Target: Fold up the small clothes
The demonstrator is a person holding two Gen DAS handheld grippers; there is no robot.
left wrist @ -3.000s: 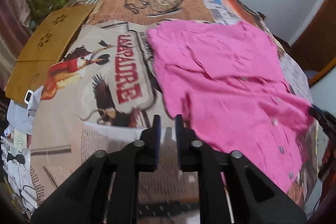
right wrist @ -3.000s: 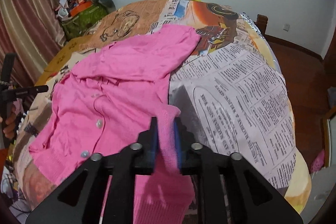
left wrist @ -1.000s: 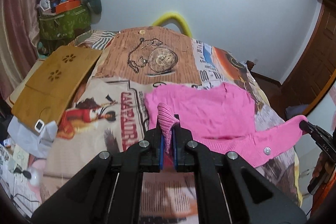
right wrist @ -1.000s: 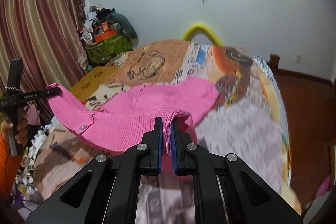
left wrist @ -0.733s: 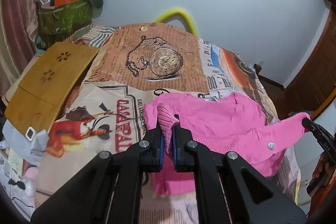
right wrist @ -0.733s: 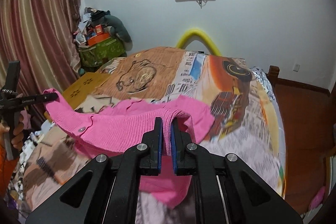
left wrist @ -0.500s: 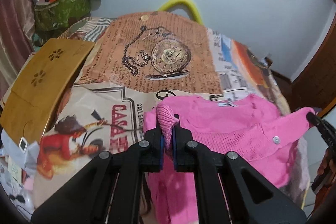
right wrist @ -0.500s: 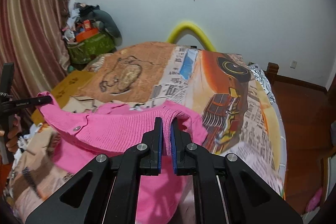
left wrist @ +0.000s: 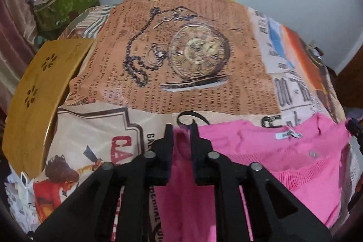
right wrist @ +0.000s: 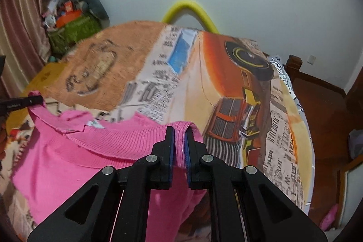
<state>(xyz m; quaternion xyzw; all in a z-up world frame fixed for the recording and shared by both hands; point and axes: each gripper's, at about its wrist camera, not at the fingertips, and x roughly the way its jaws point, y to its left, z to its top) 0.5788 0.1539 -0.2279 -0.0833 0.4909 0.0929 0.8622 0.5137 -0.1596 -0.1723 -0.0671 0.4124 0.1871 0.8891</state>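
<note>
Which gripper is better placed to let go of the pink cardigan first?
Left. The left gripper has its jaws opening with more gap around the pink cardigan; the right gripper, also opening, sits tight on the hem.

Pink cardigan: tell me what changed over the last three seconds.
The pink cardigan, flat before, got its near hem lifted and carried toward its collar. Left tongs grabbed a corner; both tongs' jaws are now opening, fabric between them. Right tongs kept their corner. Bedspread unchanged.

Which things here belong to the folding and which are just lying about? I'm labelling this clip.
Job: pink cardigan; left gripper, right gripper, both opening with its fabric between them.
Lying about: wooden board; green box; yellow tube.
</note>
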